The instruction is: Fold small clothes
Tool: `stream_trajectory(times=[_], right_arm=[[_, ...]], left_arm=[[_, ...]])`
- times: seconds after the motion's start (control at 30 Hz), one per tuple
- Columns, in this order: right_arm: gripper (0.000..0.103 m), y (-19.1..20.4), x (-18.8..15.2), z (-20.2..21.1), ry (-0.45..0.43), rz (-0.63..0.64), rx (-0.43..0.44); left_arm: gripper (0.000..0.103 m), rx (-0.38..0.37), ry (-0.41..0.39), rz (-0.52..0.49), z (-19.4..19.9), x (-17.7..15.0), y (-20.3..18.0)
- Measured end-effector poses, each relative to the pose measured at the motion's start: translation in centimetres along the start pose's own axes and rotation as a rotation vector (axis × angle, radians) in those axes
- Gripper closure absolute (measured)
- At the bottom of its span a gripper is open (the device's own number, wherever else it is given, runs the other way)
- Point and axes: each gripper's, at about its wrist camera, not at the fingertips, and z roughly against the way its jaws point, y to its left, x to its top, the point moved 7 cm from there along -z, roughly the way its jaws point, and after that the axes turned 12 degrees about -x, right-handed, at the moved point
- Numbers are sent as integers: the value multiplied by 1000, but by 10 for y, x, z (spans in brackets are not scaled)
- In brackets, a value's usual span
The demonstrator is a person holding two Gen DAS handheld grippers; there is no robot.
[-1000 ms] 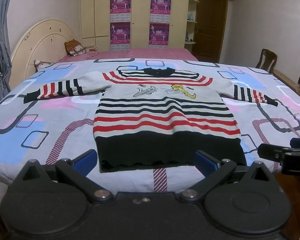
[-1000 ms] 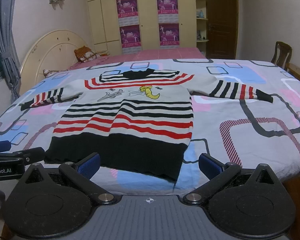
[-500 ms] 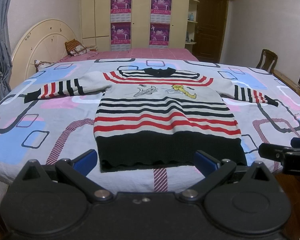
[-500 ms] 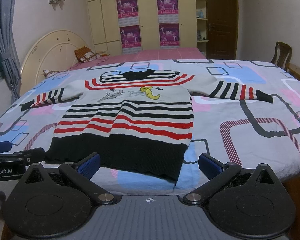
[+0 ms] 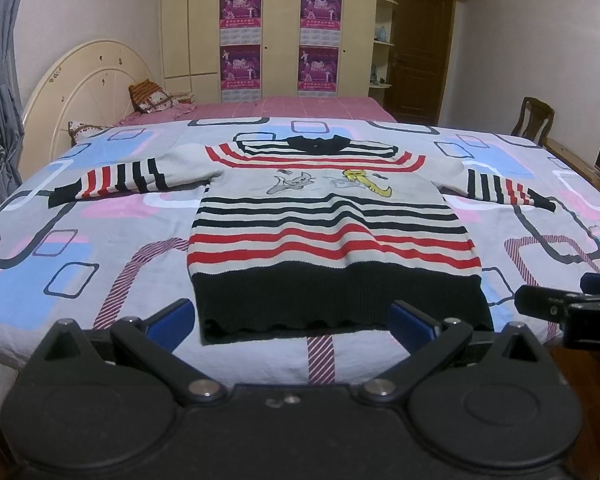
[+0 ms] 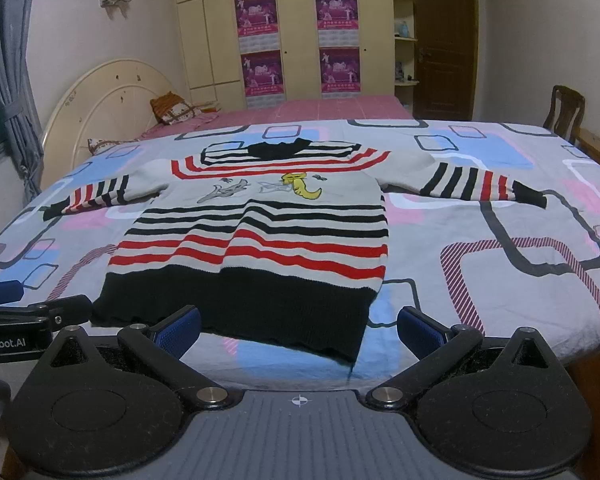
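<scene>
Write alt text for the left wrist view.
A striped sweater lies flat, sleeves spread, on a patterned bedspread. The open left gripper hovers empty at its black hem; the right gripper pokes in from the right edge.

A striped sweater [image 6: 260, 240] lay flat on the bed [image 6: 500, 280], front up, with both sleeves spread out to the sides, its black collar toward the far side and its black hem at the near edge. The right gripper [image 6: 298, 328] was held just short of that hem, its two blue-padded fingers [image 6: 178, 330] wide apart with nothing between them, while the tip of the left gripper [image 6: 36, 312] showed at the left edge near the hem's left corner. Behind the bed stood a cream headboard [image 6: 100, 108], a wardrobe [image 6: 292, 28] with four purple posters, a brown door [image 6: 444, 40] and a wooden chair [image 6: 566, 110].
</scene>
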Motion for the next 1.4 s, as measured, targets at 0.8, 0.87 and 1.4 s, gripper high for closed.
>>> stream_trajectory(times=[0.8,0.87,1.4], right_arm=[[0,1,1,0,0,5,6],[0,0,1,0,1,6,6],[0,-12,9,-20,11,-23,-10]], left_arm=[[0,4,5,0,1,0,-1],[0,5,7,0,1,0,-1],[0,0,12,-6,-18,19,-1]])
